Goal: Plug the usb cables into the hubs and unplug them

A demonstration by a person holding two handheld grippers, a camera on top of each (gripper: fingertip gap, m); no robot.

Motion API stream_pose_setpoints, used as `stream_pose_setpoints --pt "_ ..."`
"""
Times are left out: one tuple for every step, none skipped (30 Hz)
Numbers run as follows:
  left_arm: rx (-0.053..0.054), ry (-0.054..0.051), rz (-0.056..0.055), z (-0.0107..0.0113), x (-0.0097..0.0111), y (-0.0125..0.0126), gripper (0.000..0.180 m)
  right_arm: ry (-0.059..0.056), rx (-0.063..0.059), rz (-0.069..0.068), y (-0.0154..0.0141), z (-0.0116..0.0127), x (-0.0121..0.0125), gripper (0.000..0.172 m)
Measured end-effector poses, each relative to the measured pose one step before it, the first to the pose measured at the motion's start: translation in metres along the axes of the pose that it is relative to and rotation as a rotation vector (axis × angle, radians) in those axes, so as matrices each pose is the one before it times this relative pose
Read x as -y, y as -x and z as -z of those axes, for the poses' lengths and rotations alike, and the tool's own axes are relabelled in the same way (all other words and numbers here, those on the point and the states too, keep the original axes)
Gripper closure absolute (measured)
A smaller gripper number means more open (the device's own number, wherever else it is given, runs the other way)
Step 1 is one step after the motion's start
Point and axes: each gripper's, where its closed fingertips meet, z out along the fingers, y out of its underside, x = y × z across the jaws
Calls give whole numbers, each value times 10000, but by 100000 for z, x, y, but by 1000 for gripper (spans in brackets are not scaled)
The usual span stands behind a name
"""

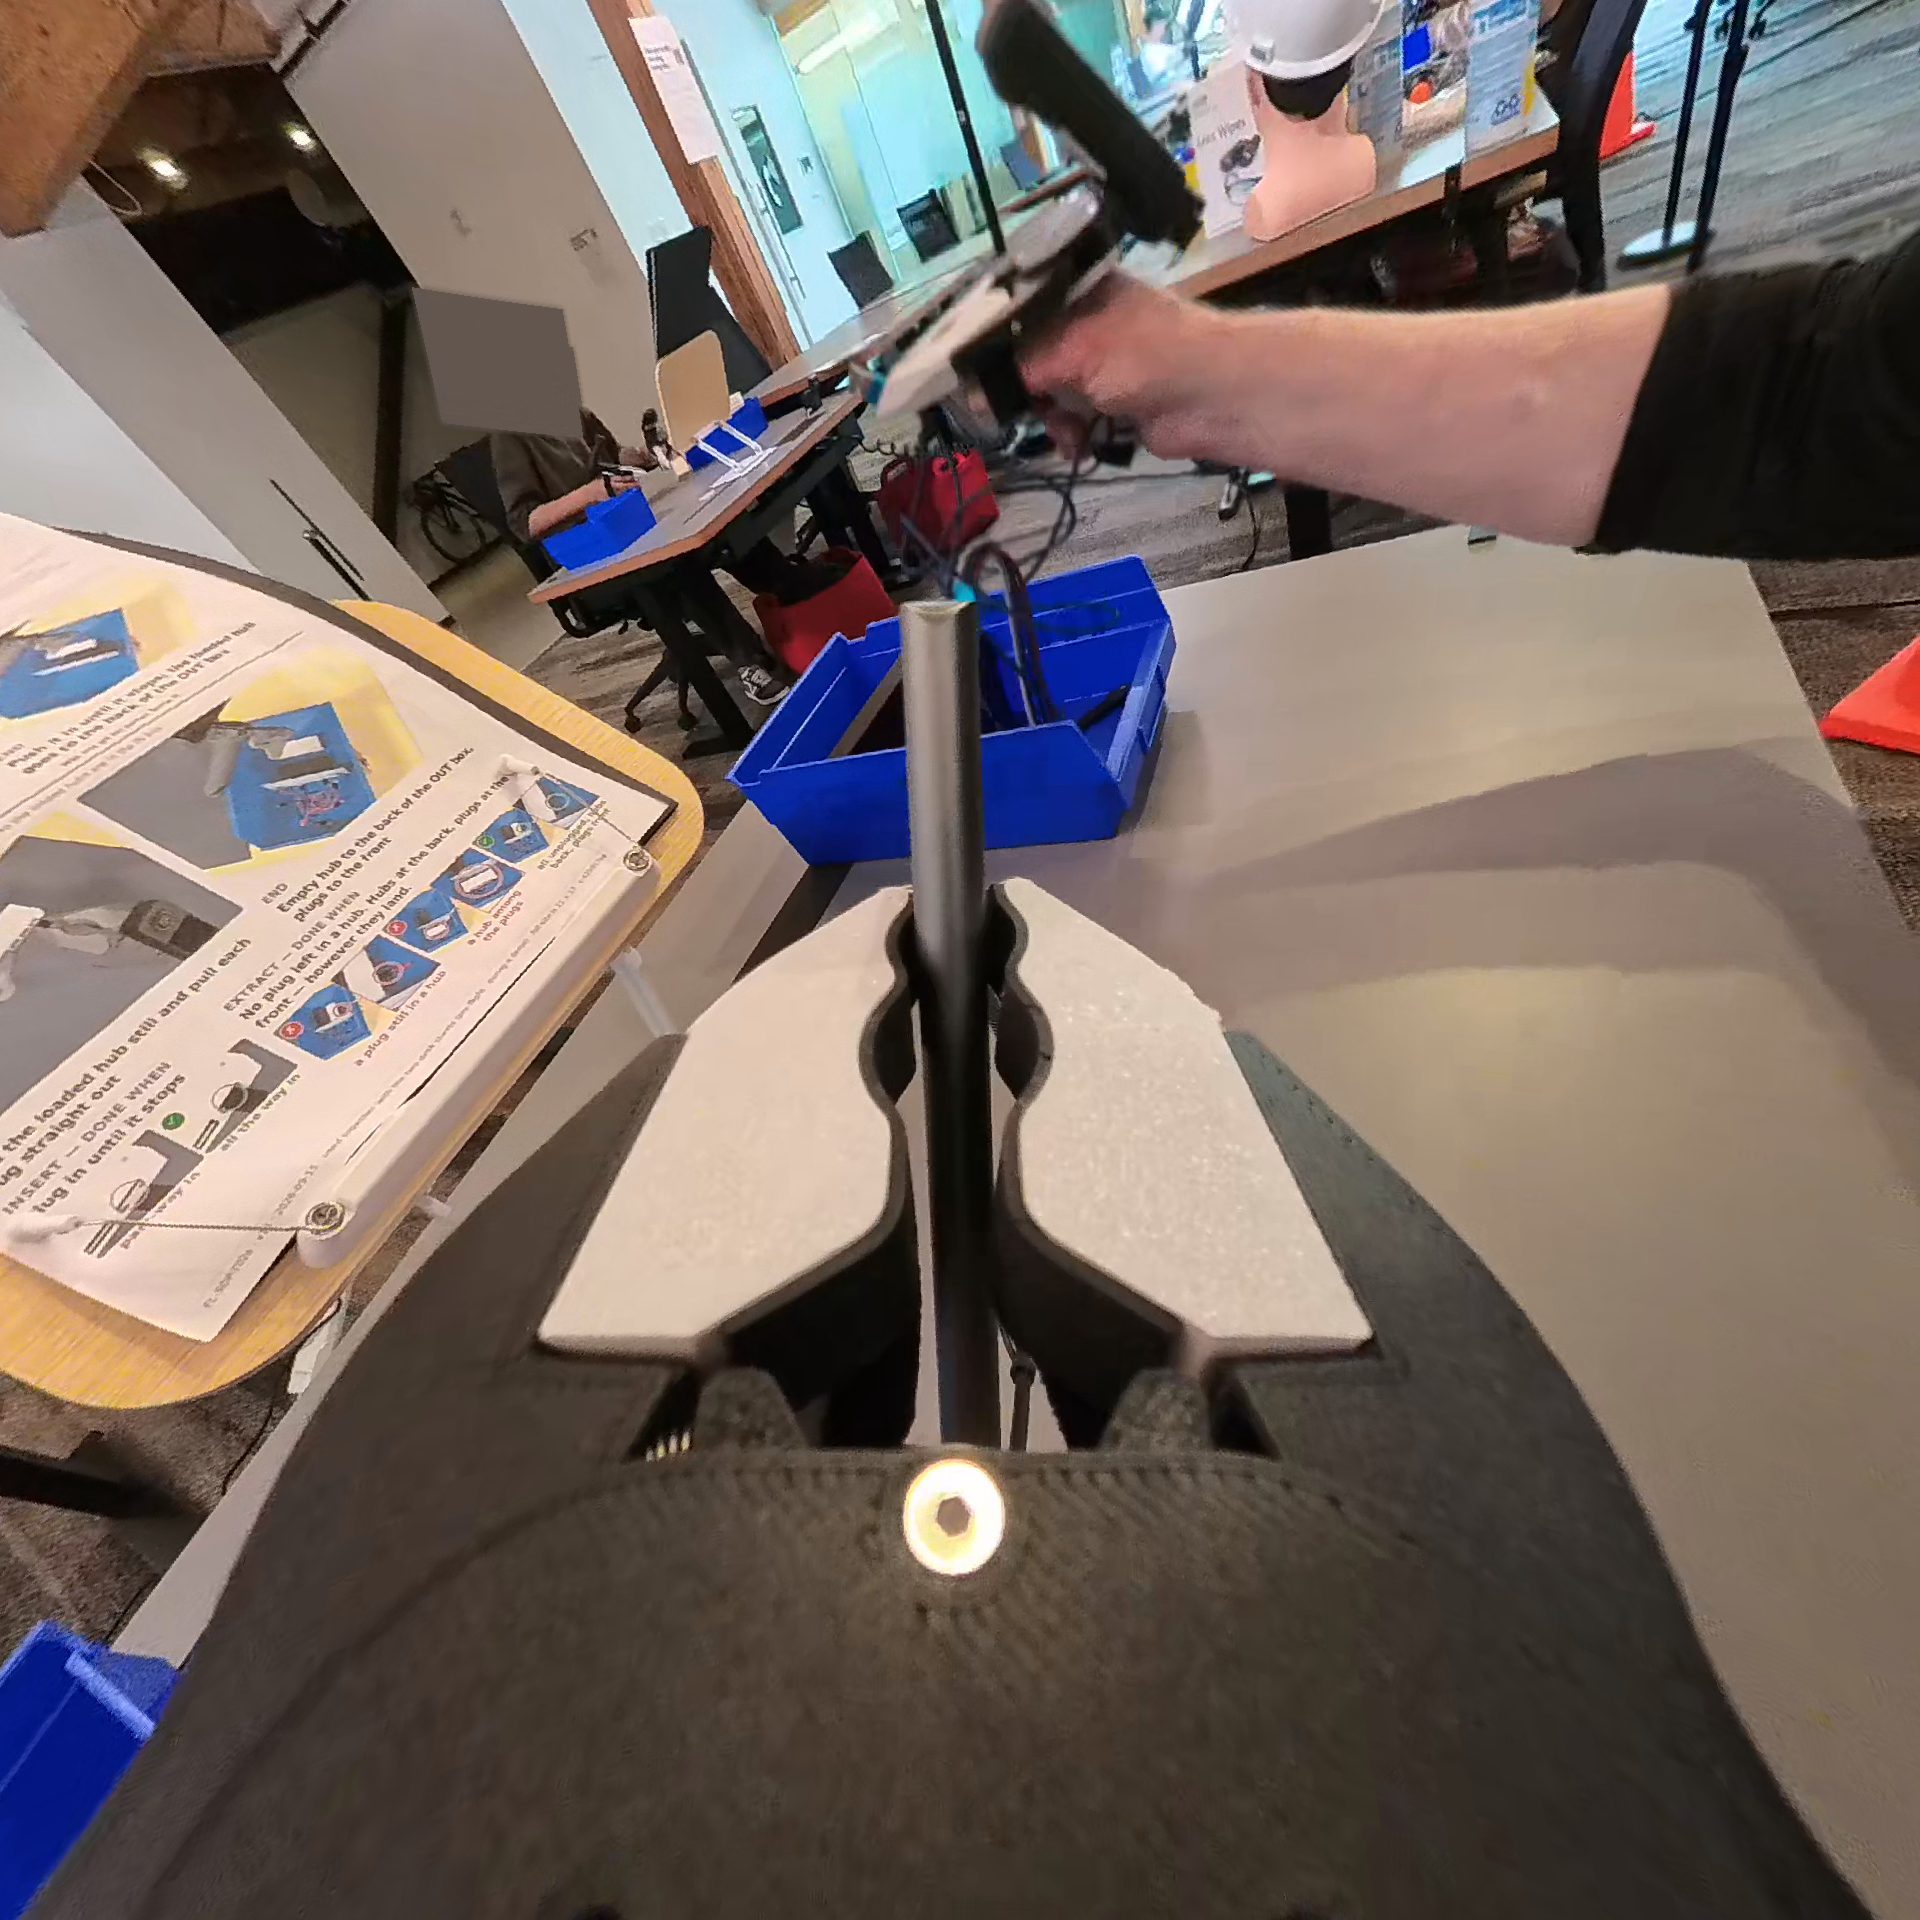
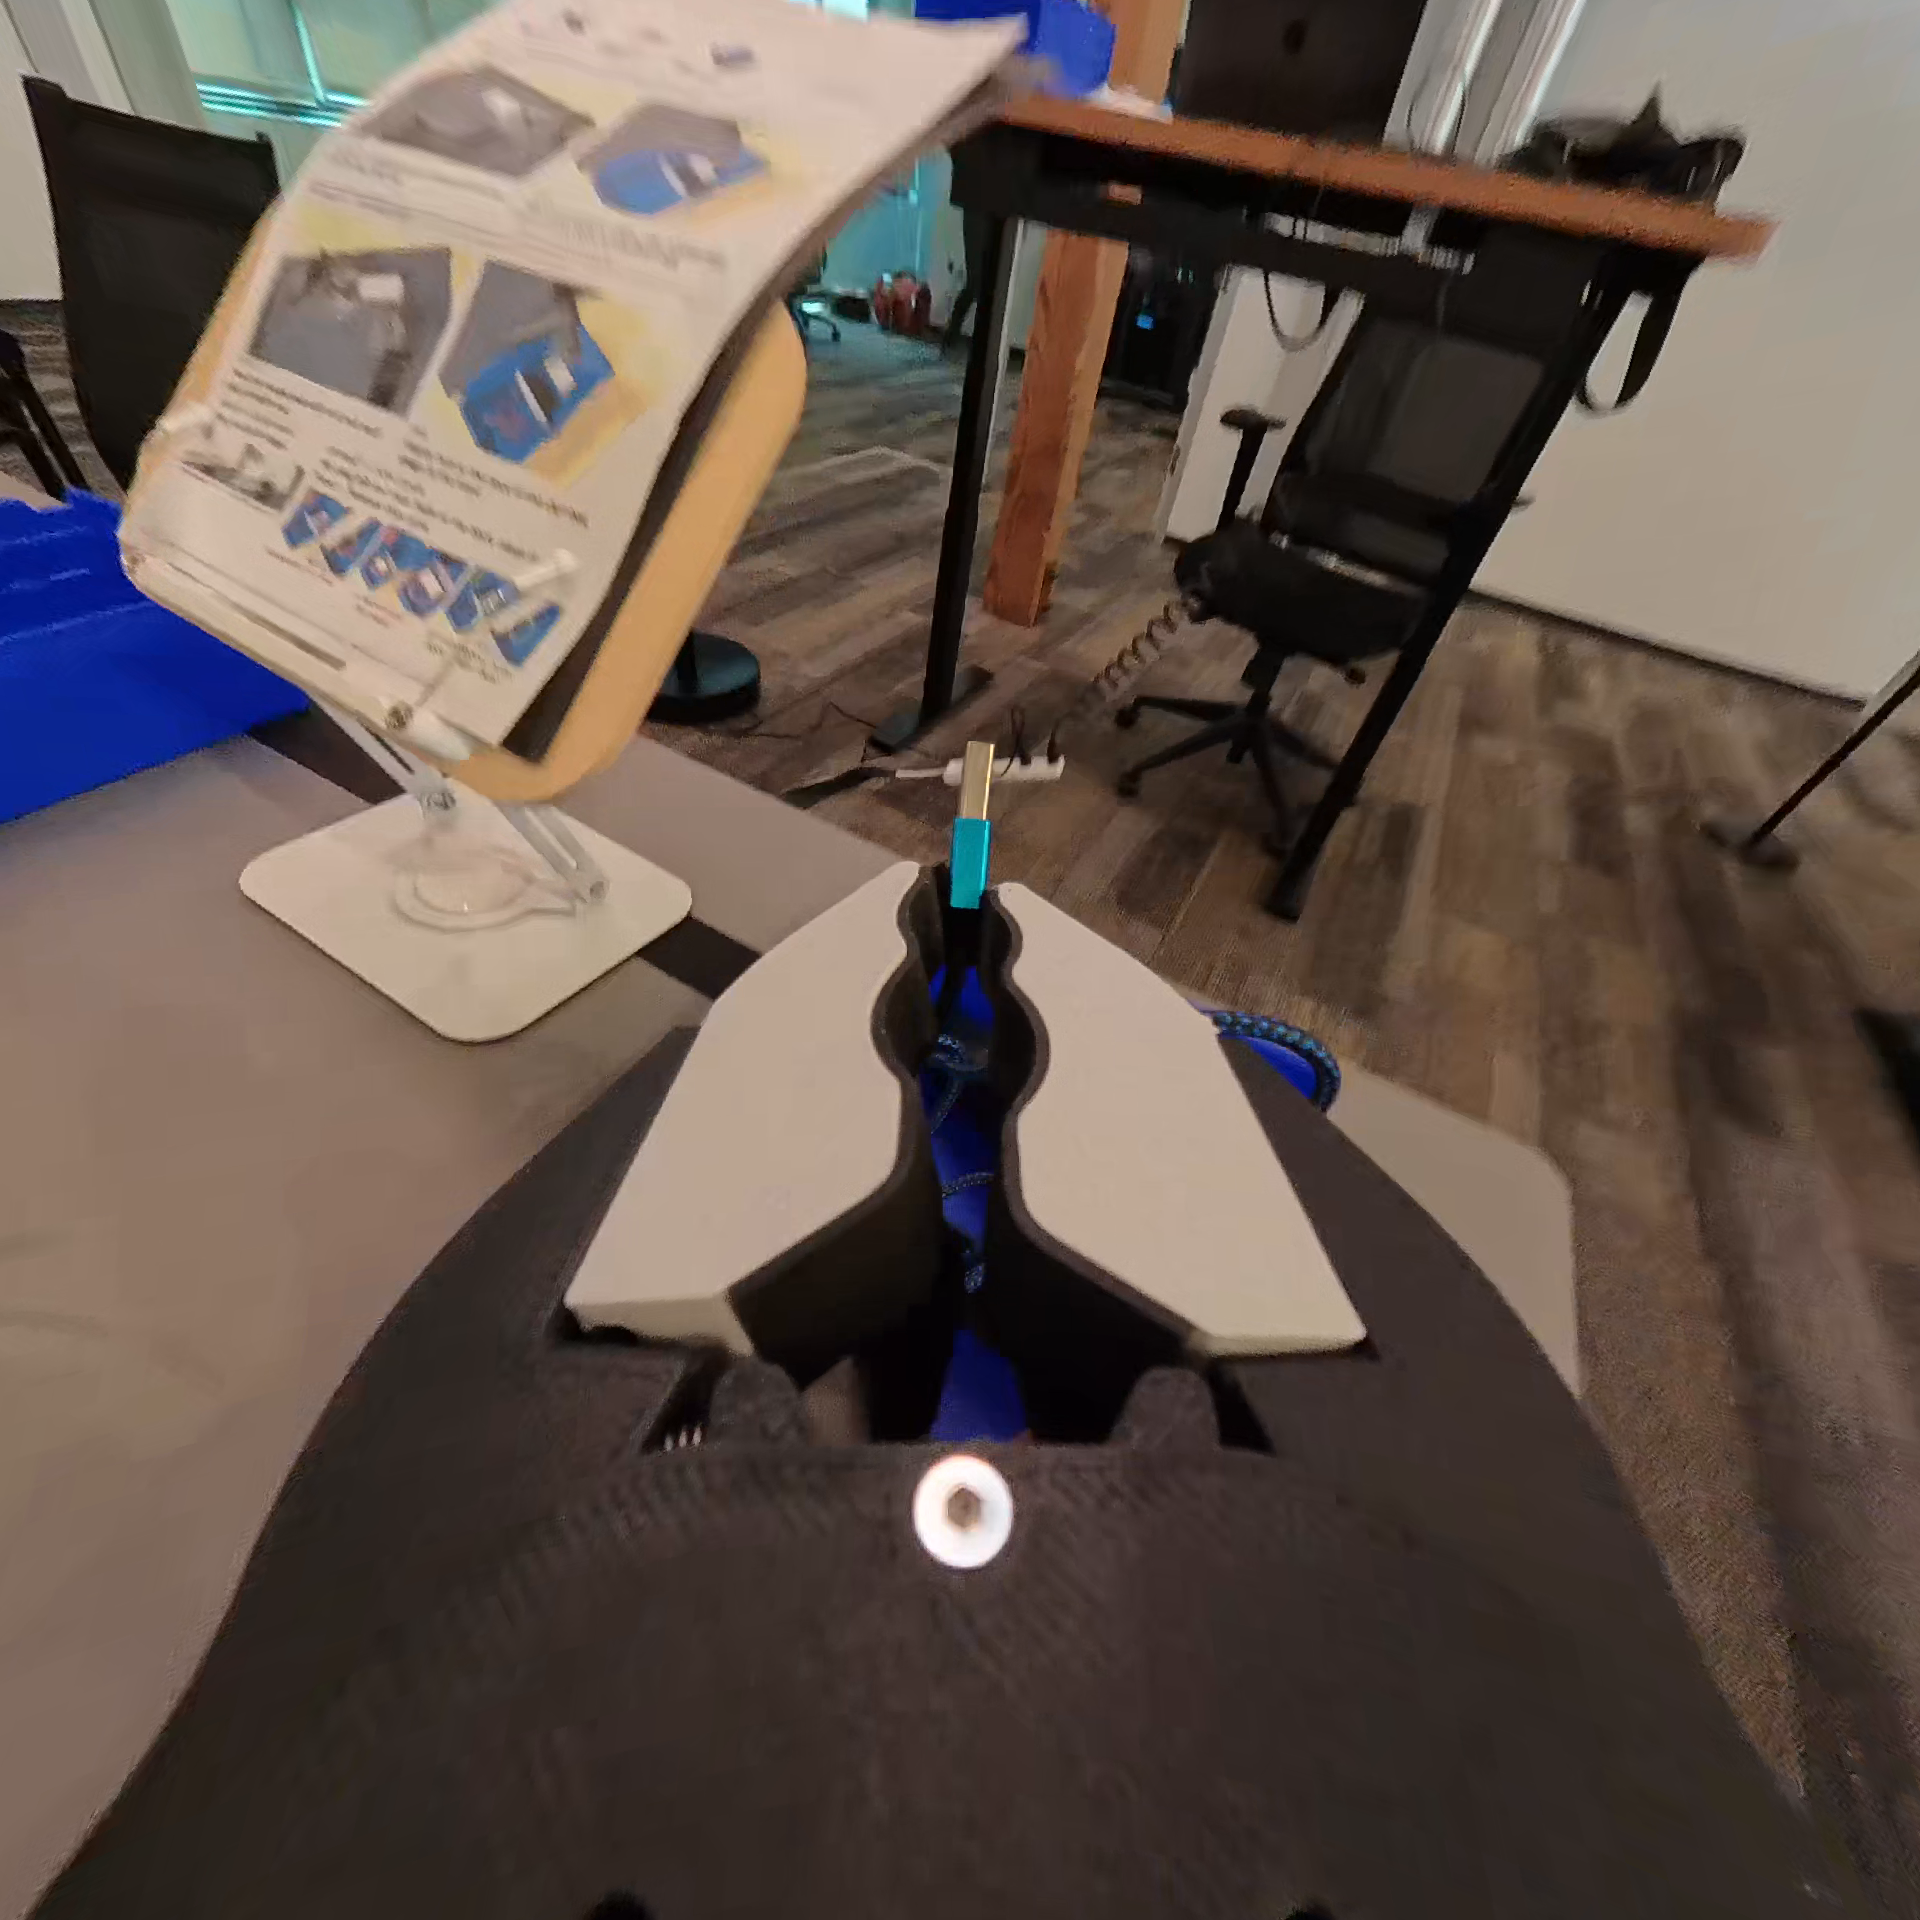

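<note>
Left wrist view: the left gripper [image 1: 951, 914] is clamped on a dark slim hub [image 1: 940, 748], held edge-on above the grey table [image 1: 1455, 831], in front of the blue bin [image 1: 935, 790].

Right wrist view: the right gripper [image 2: 961, 904] pinches a teal USB plug [image 2: 974, 842], metal tip forward. Insertion seems in hand; next, the plug must line up with a hub port

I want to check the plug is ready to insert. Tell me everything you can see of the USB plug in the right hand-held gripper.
The USB plug has a teal, metallic-looking housing and a bare metal connector shell beyond it. It stands out past the tips of the right hand-held gripper, pointing straight forward along the fingers, with its rear end pinched between them. A blue braided cable trails back through the jaws. The plug is in the air, not in any hub.
</note>
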Motion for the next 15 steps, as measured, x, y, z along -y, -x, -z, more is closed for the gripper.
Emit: stream_pose_setpoints --pt "0 1 4 -15 52 -45 169 236 -52 -189 -159 -203 -1493 165" --pt "0 -24 11 -20 84 -28 170 102 -27 -241 -175 -134 -1215 164" --pt "-12 -27 18 -18 116 -39 169 -12 18 -323 -193 -45 -904 165" --pt "-20 -15 4 -23 83 -45 169 42 -23 -249 -256 -9 -812 165" --pt "-12 5 -16 -51 66 -48 169 117 -64 -58 -239 -24 -751 165" --pt "-14 25 -25 -80 32 -56 169 188 -57 39 -144 -58 -710 164" --pt "-20 28 -22 -76 34 -54 169 244 -82 70 -146 -98 -704 165" --pt "-23 6 -10 -84 34 -55 169 269 -128 96 -239 -123 -709 165" --pt "-13 -1 3 -78 31 -25 169 234 -109 52 -266 -132 -660 164" --pt "-3 1 -7 -69 21 -19 169 201 -59 -49 -254 -165 -621 164" --pt "0 6 -5 -67 -2 -1 169 267 -48 -32 -224 -216 -716 165" --pt "-13 3 3 -59 1 -26 169 335 -32 86 -131 -277 -769 164" --pt "-18 5 5 -57 -6 -24 169 379 -85 115 -162 -316 -808 164" --pt "-8 18 3 -52 -37 -27 169 386 -135 112 -223 -336 -797 164" --pt "-9 24 0 -36 -38 -23 169 344 -106 118 -167 -322 -681 165"
